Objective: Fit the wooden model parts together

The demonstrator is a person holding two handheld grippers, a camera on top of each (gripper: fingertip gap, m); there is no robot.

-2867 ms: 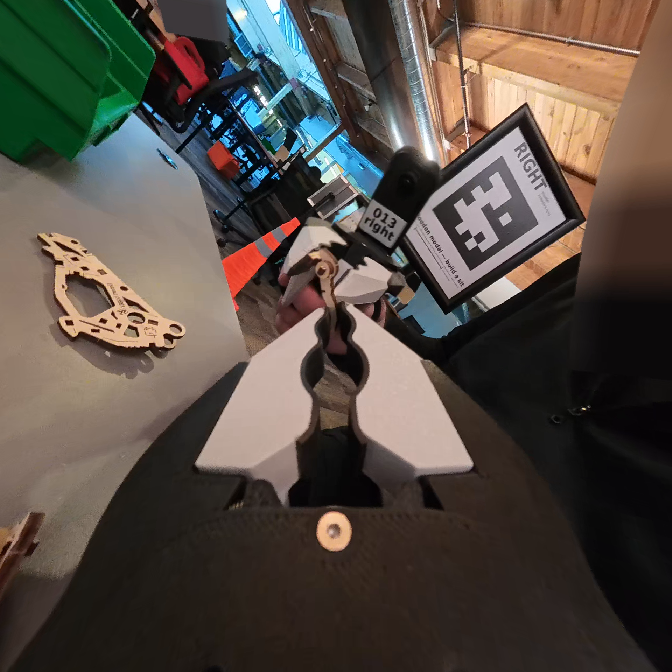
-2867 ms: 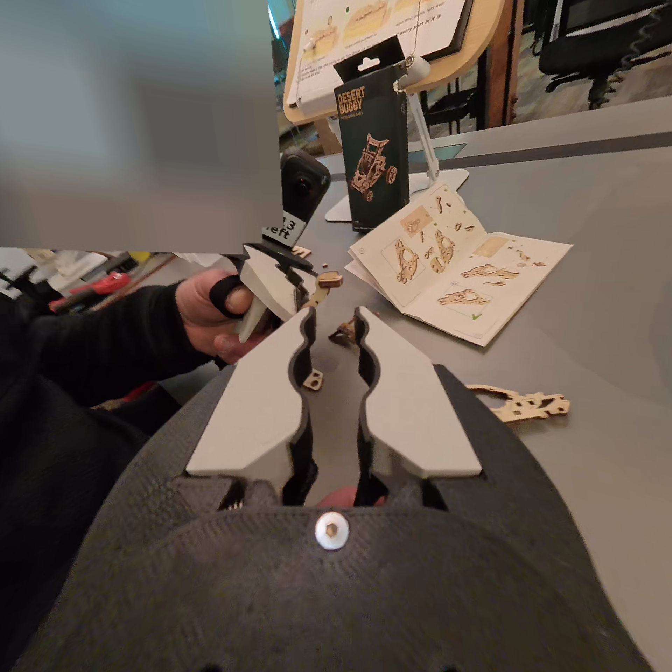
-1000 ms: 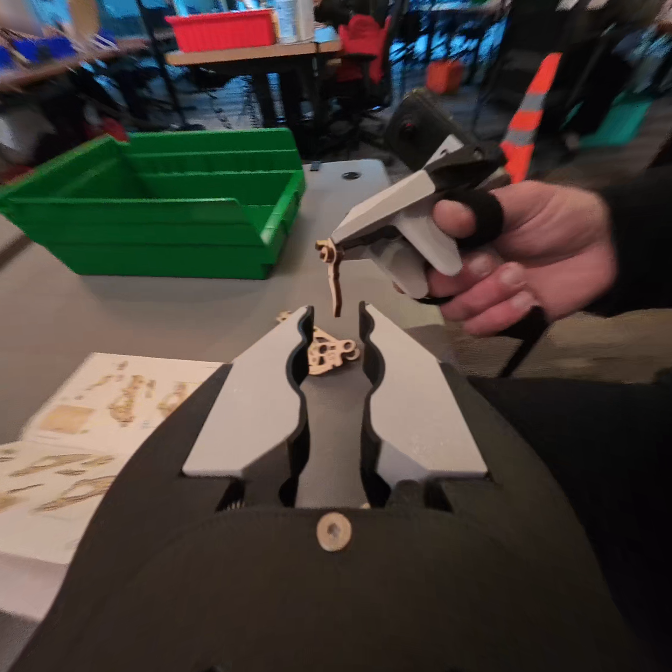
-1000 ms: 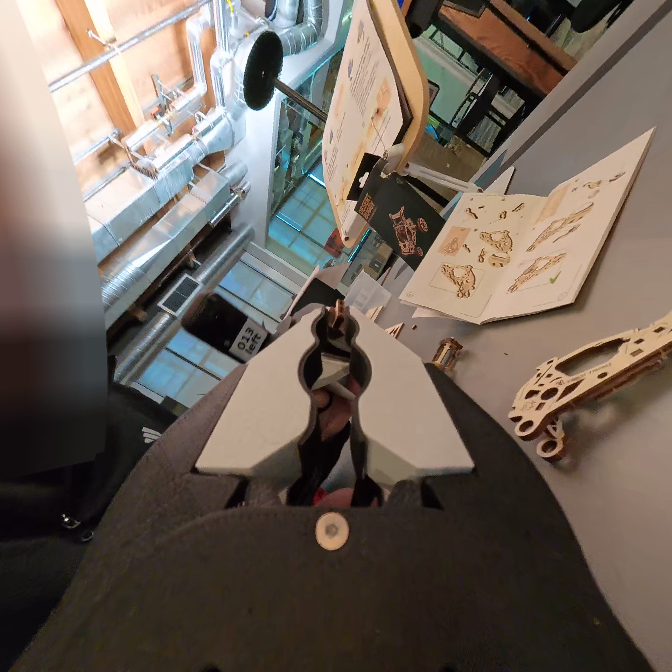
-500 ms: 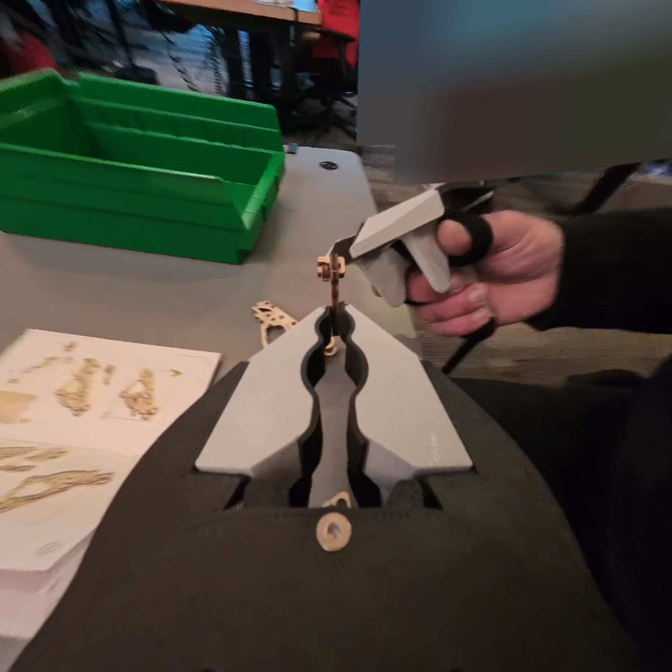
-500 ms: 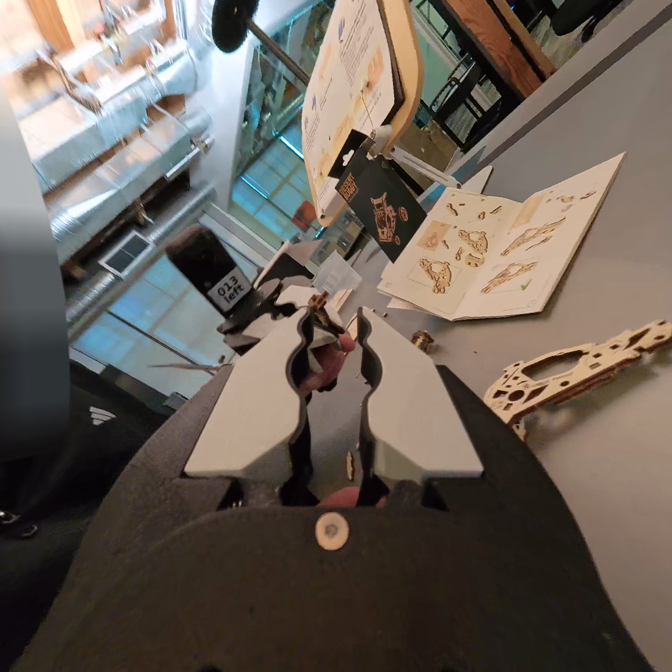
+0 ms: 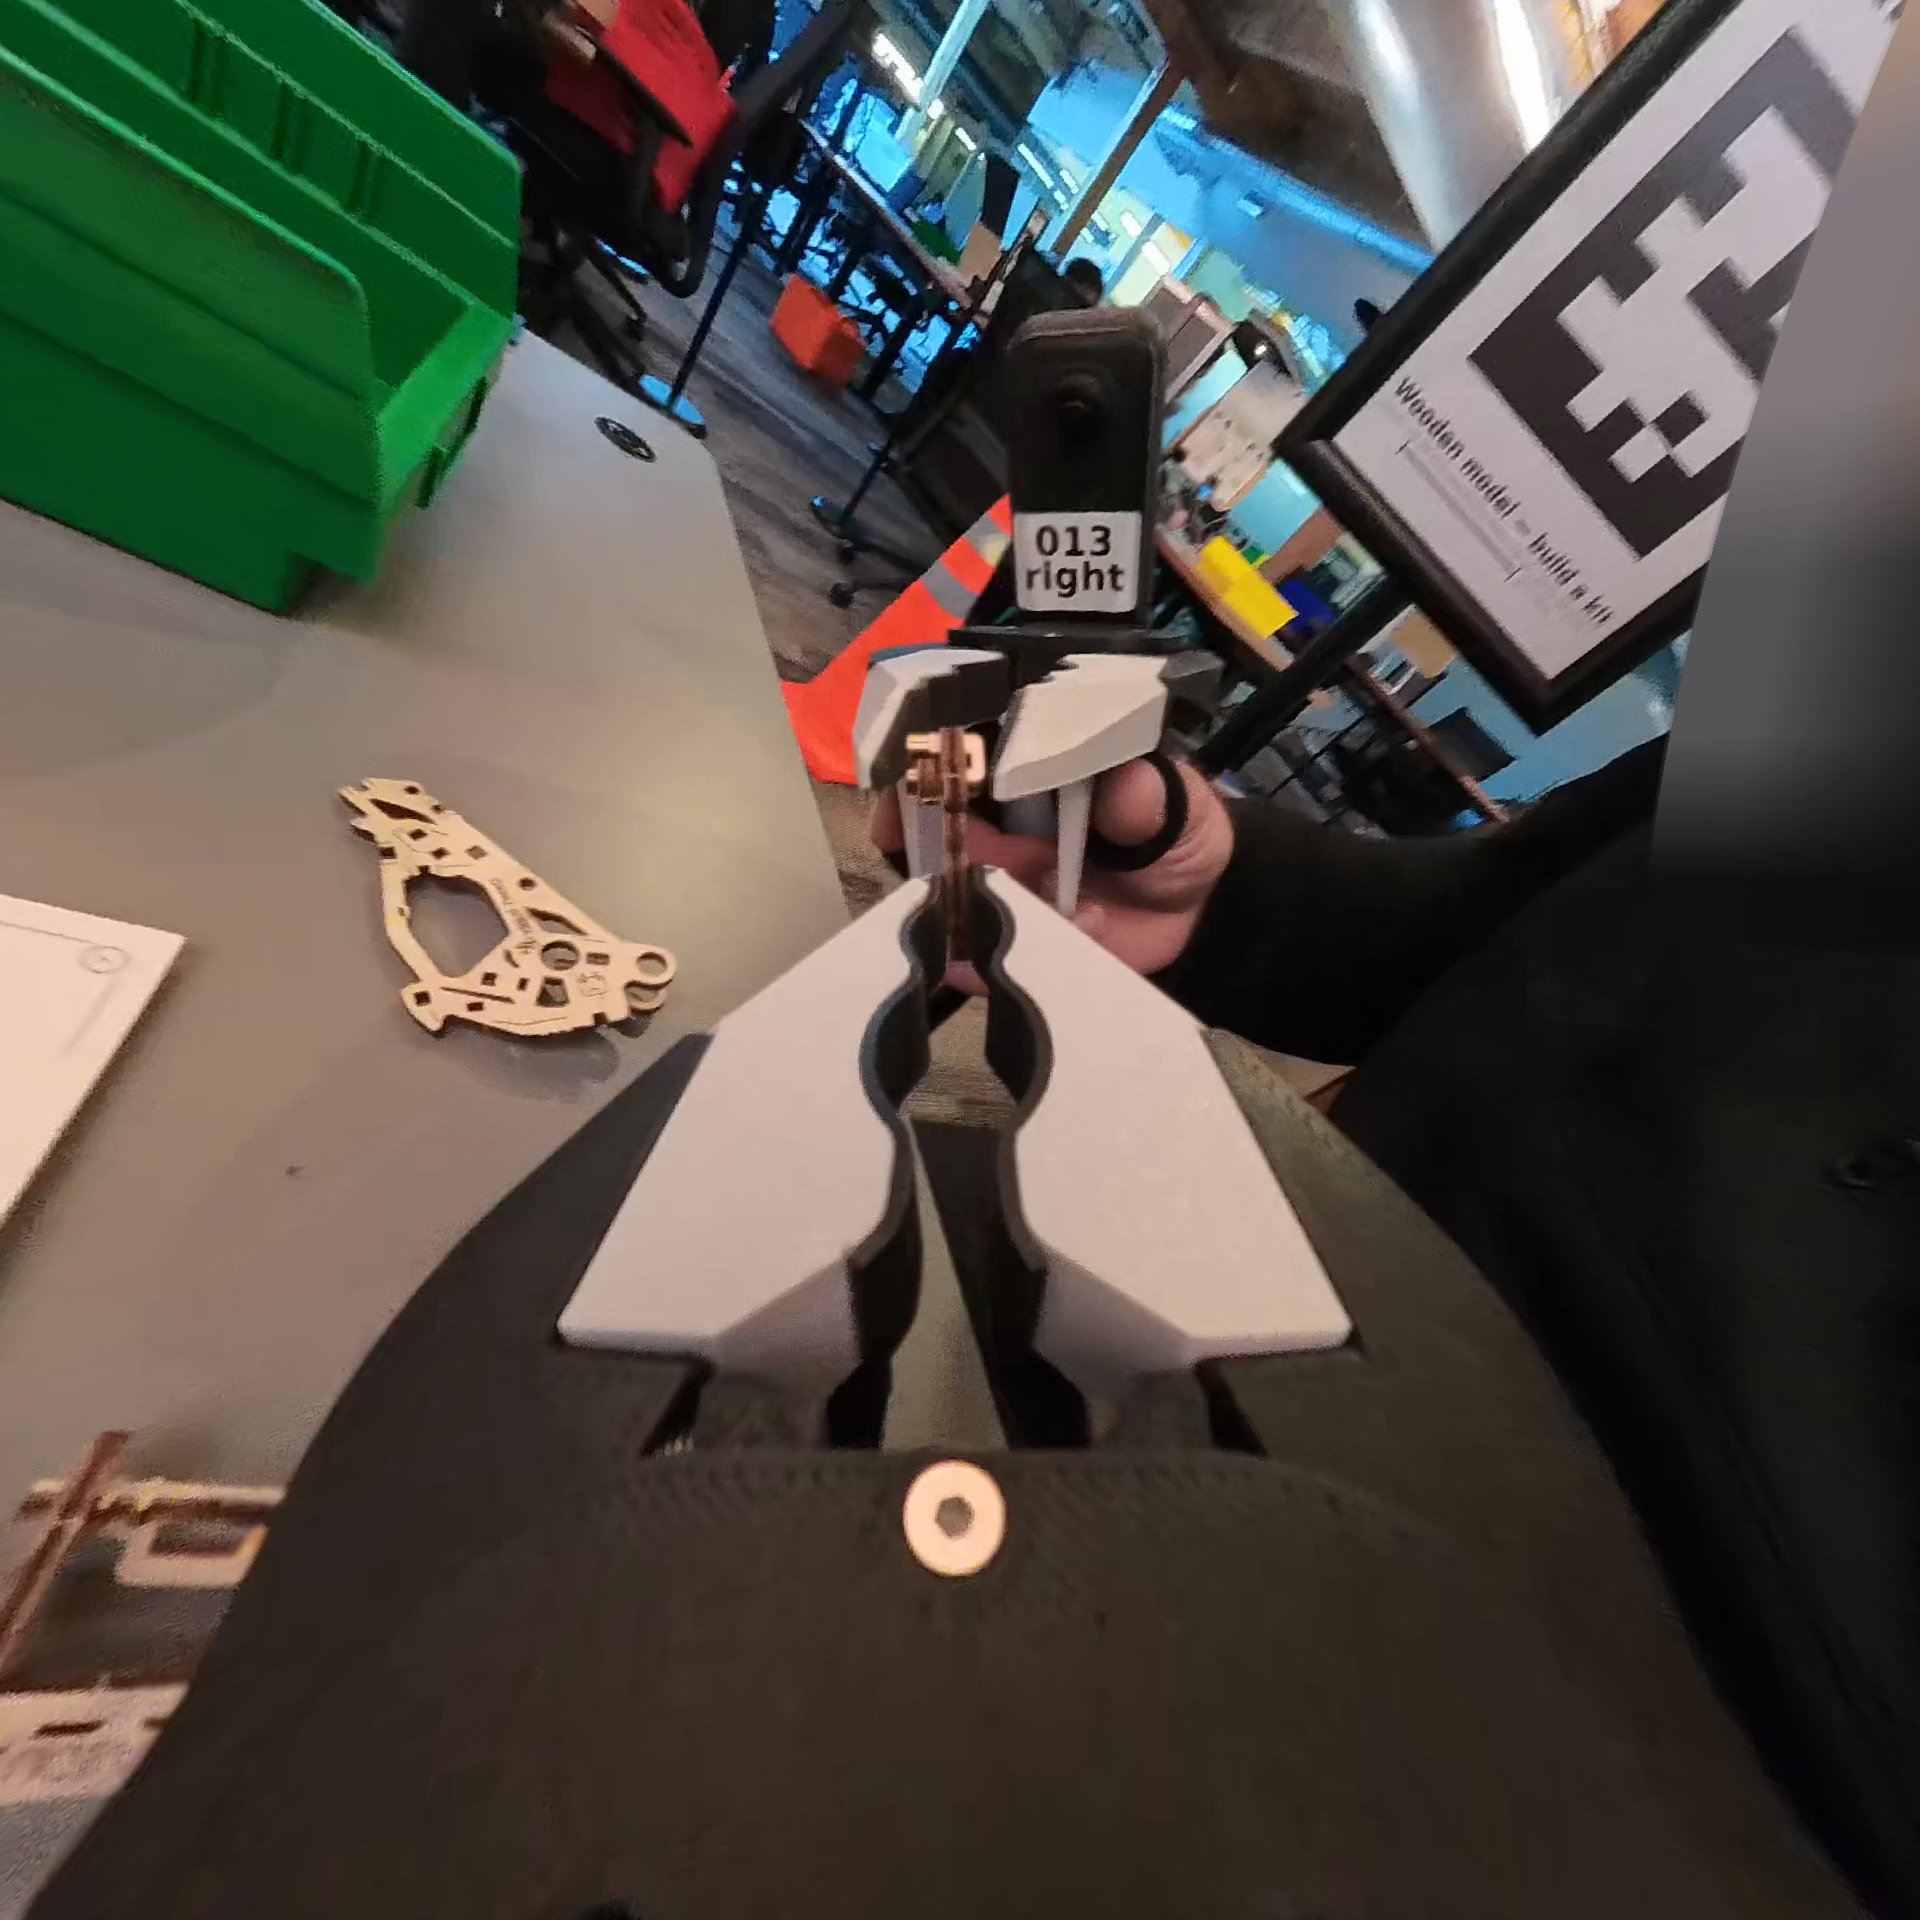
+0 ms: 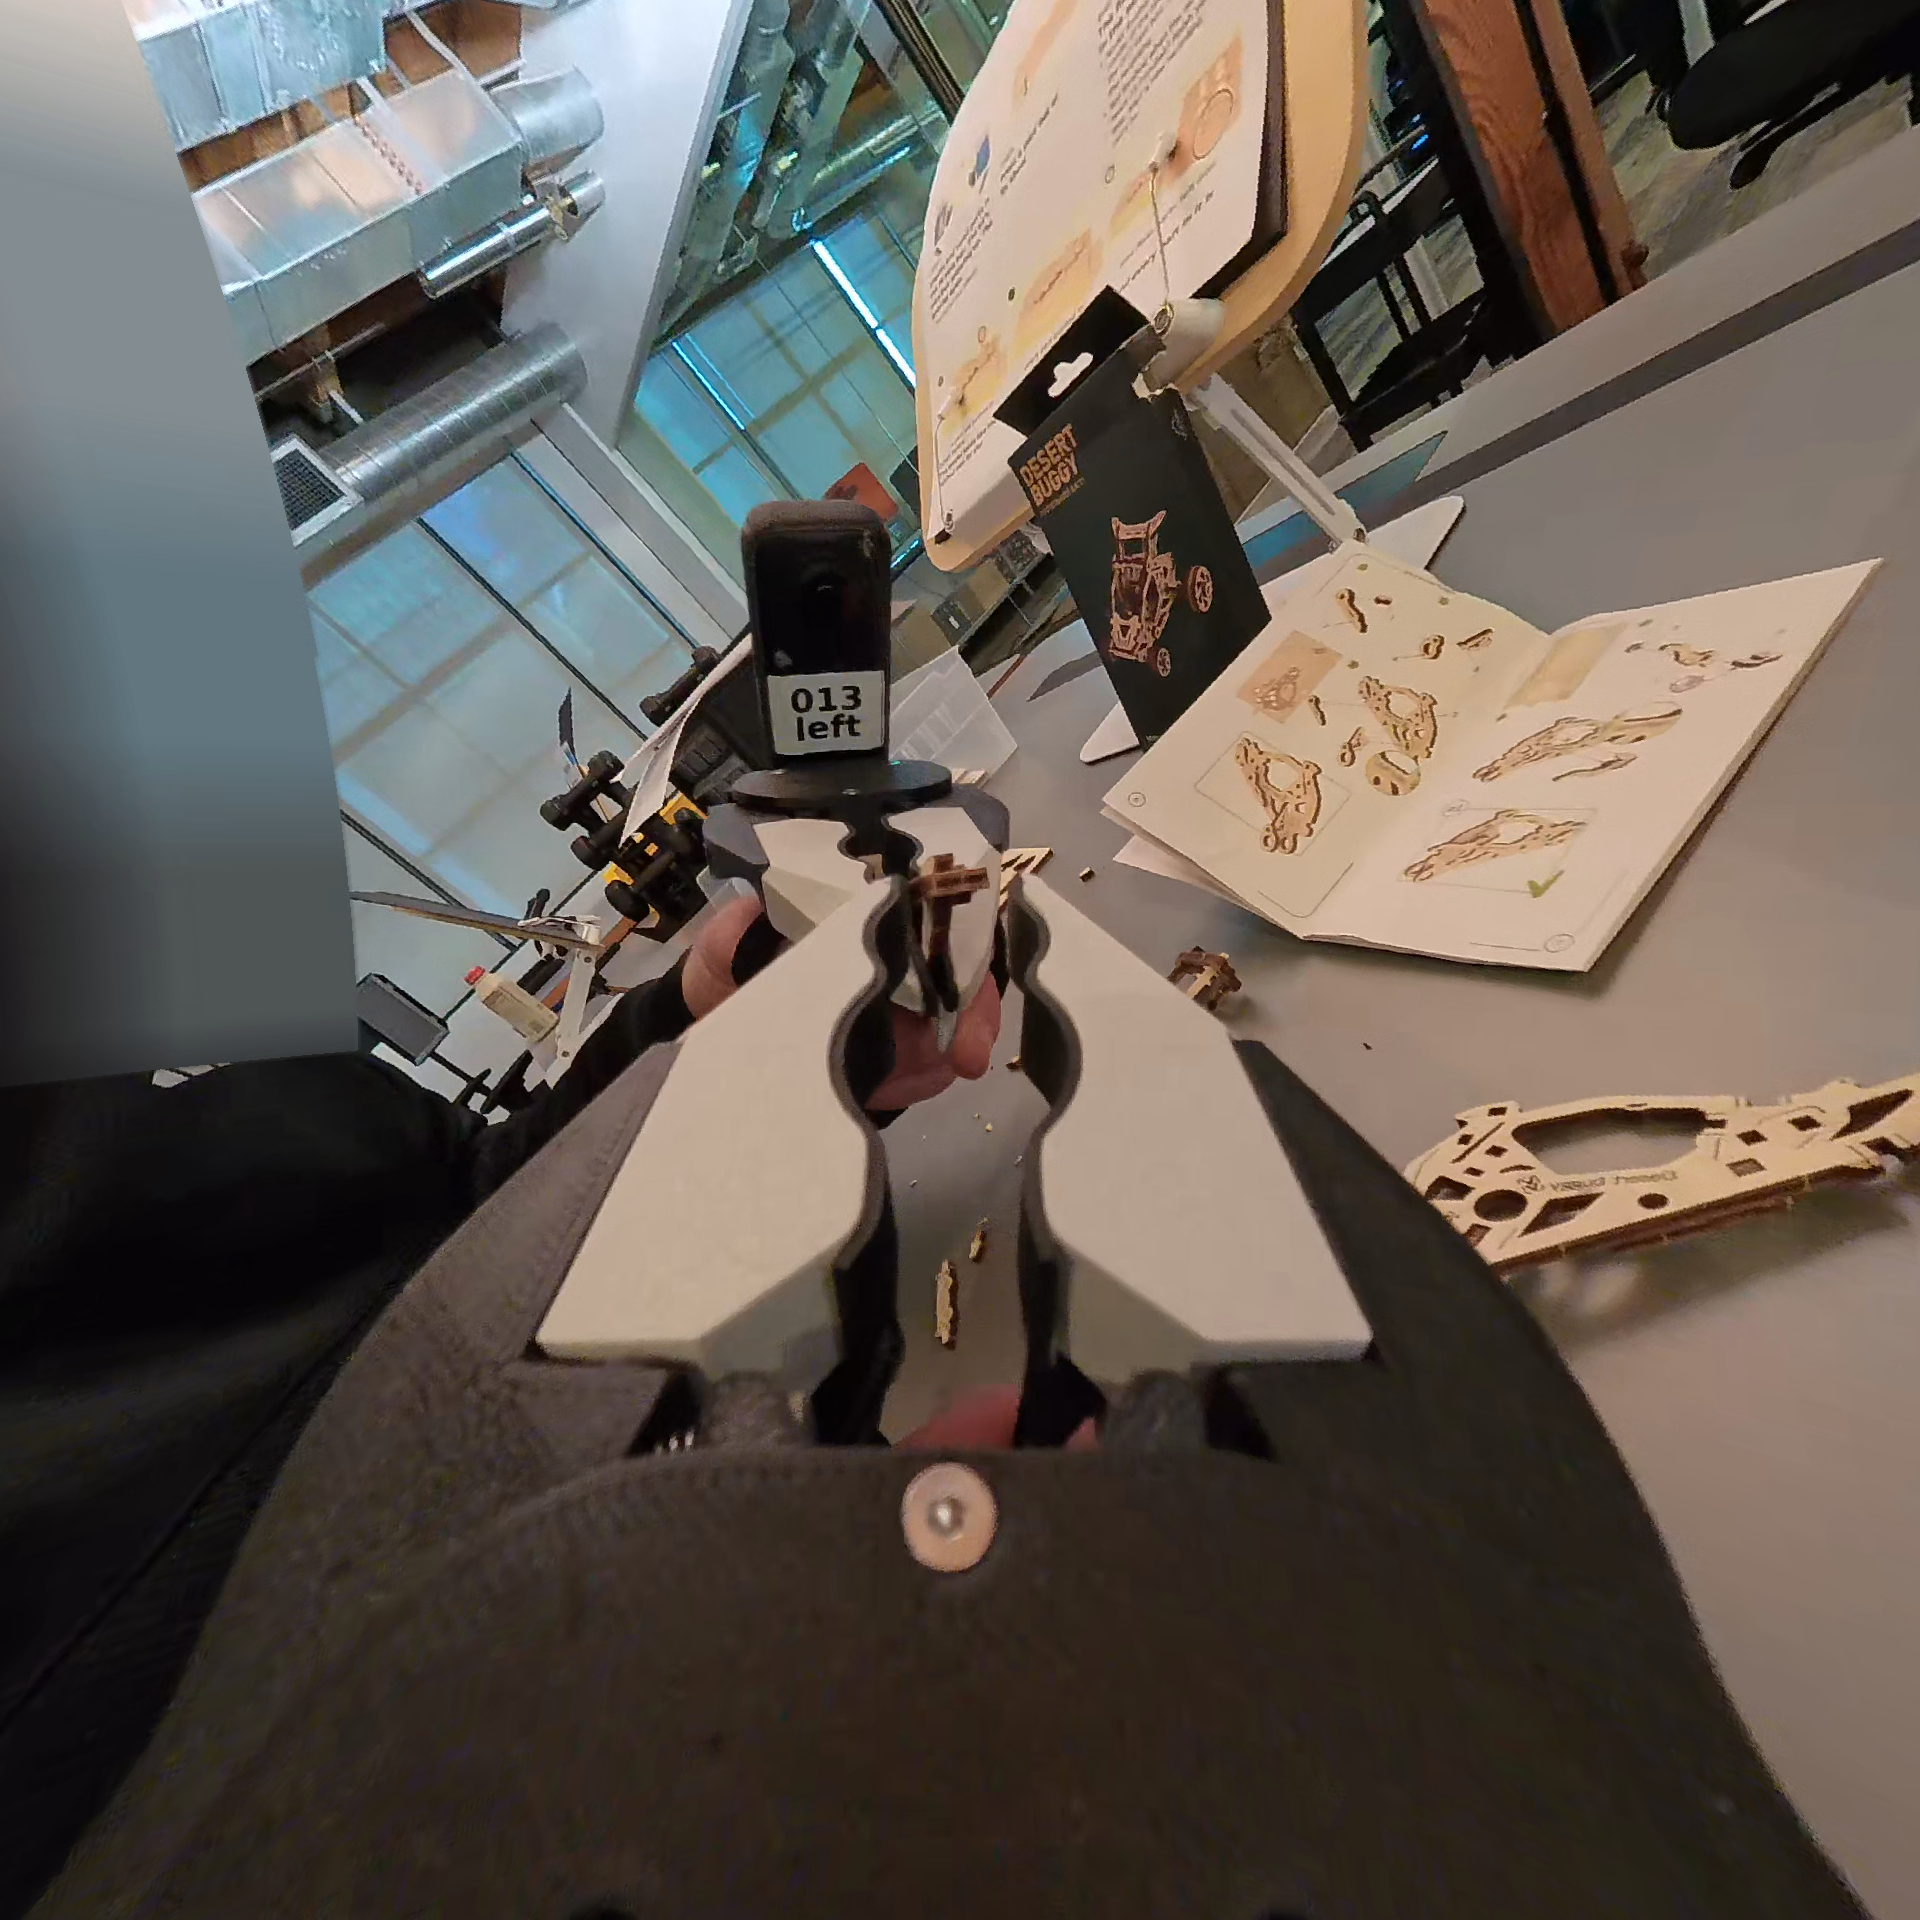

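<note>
A: Pinching a thin wooden strip (image 7: 951, 894) edge-on between the pressed-together tips of the left gripper (image 7: 953, 902), held up in the air past the desk's (image 7: 520, 675) near edge.

B: And carrying a small wooden cross-piece (image 7: 943, 771) at the strip's top end, sitting just between the fingers of the right gripper (image 7: 971, 769), which is facing the left one head-on.

A: Spread, those right jaws, seen from the right wrist view (image 8: 951, 899); standing either side of the cross-piece, with contact impossible to tell.

B: Lying flat on the desk nearer its middle, a pale wooden frame plate (image 7: 499, 925) full of cut-outs.

A: Resting by the near left edge, a blurred part-built wooden assembly (image 7: 94, 1527).

B: Sitting beyond the grippers, a tiny dark wooden sub-assembly (image 8: 1205, 975), with loose crumbs of wood around it.

A: Lying open farther back, an instruction booklet (image 8: 1507, 769); standing behind it, a dark kit package (image 8: 1143, 561).

B: Occupying the far left corner, stacked green bins (image 7: 208, 291).
</note>
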